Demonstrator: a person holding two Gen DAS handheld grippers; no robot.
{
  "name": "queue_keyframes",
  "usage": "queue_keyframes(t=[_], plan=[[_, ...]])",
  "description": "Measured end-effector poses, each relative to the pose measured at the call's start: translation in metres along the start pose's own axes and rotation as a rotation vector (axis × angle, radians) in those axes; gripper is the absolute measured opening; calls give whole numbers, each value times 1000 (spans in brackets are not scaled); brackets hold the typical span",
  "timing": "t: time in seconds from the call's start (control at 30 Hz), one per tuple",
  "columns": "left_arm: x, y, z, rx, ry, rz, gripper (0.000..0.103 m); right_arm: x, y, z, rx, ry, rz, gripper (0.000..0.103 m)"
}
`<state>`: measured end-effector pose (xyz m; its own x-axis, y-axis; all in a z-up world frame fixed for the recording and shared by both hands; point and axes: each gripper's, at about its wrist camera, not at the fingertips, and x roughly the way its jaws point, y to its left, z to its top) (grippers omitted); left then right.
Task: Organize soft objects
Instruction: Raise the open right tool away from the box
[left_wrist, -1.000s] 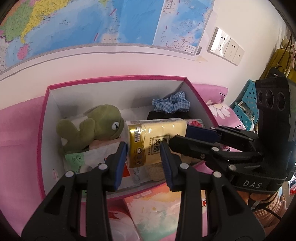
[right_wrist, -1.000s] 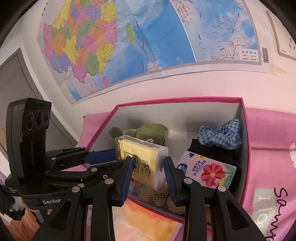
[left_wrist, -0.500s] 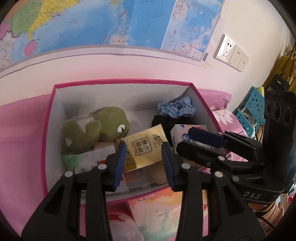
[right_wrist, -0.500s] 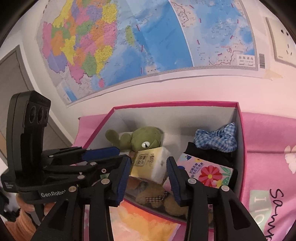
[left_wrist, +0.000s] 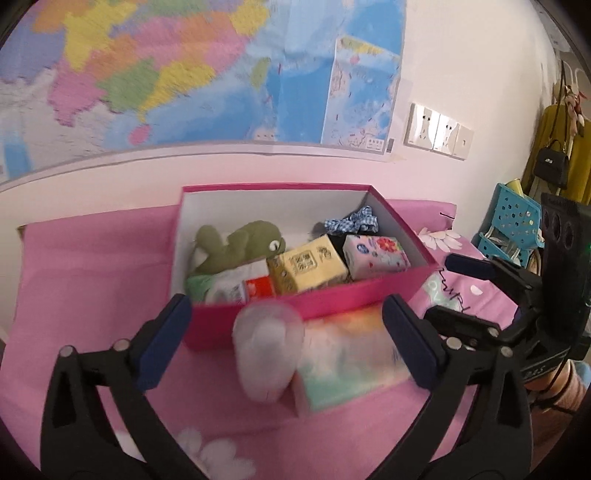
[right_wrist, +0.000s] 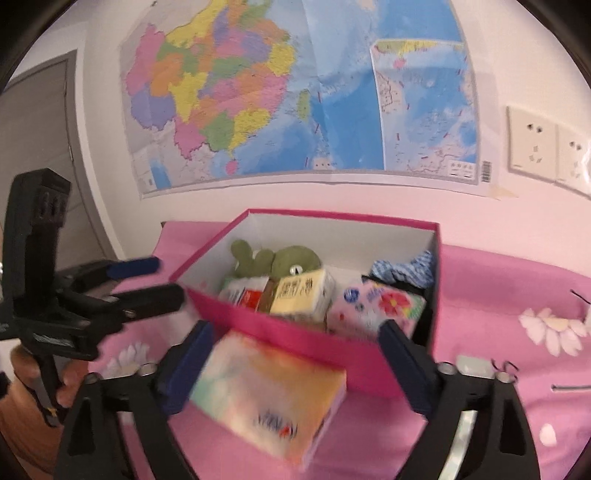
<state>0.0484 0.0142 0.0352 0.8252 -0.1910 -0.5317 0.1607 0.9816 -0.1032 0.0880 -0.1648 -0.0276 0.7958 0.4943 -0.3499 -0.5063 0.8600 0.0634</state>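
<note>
**Yellow tissue pack in the pink box, both tongs released**

The yellow tissue pack lay inside the pink box, a soft rectangular packet in pale yellow wrap with a darker printed label on its upper face, tilted slightly with one end raised. It sat near the middle of the box, between a red-and-white packet on one side and a floral tissue pack, pink-white with a red flower, on the other. Behind it rested a green plush toy with one white eye showing, and a blue checked scrunchie lay in the far corner against the white inner wall.

The left tongs had just been opening and stood spread wide in front of the box, with nothing pressed between the blue pads. The right tongs had likewise just opened and gripped nothing. Outside the box, on the pink flowered cloth, a pastel rainbow-coloured pack lay just beside the near wall, blurred in both views. A pale rounded bundle, too blurred to identify, lay next to it. A map hung on the wall behind.
</note>
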Motion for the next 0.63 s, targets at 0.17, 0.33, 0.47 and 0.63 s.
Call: queue_keyframes(t=[0.17,0.33,0.47,0.63], plan=[[-14,-1,-32,-28,31,84,103,-15,15,-38,-11,41,-67,103],[-23,1,-53,-81,55,114,103,-30,24,-63,5,33,-76,103],[-29,-1,-63,-101,63,112,103,-40,31,-71,-5,29,-83,103],[-34,-6,-70,-95,58,130,103,-44,35,-75,-19,38,-76,103]])
